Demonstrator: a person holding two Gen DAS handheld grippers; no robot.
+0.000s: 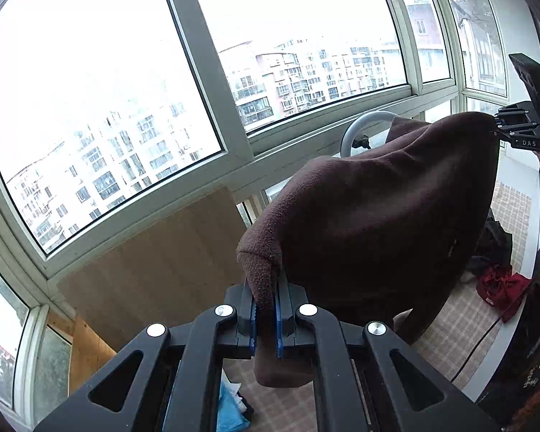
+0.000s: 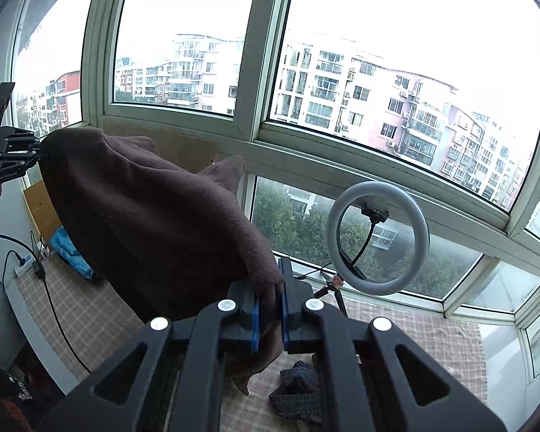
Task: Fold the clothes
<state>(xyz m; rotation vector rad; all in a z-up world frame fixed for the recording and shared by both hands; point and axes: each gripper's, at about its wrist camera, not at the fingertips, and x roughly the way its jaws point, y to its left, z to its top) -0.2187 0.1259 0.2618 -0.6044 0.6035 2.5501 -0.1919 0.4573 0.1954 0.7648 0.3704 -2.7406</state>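
1. Brown fleece garment (image 1: 378, 216) hangs mid-frame, stretched between both grippers (soft, fuzzy, draping).
2. Left gripper (image 1: 266, 320) clamped on one bunched corner, bottom centre.
3. Right gripper (image 2: 270, 318) clamped on the other.
4. Ring light (image 2: 377, 237) lower right, by windows (image 2: 396, 90).

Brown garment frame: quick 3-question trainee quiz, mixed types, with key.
1. True or false: the brown fleece garment lies flat on the checked floor mat.
2. Multiple choice: what stands by the window in the right wrist view? A) ring light B) fan C) ladder
3. Fill in: the left gripper and right gripper each have jaws shut on a ____ of the garment.

Key: 1 false, it hangs in the air, stretched between both grippers. 2 A. 3 corner.
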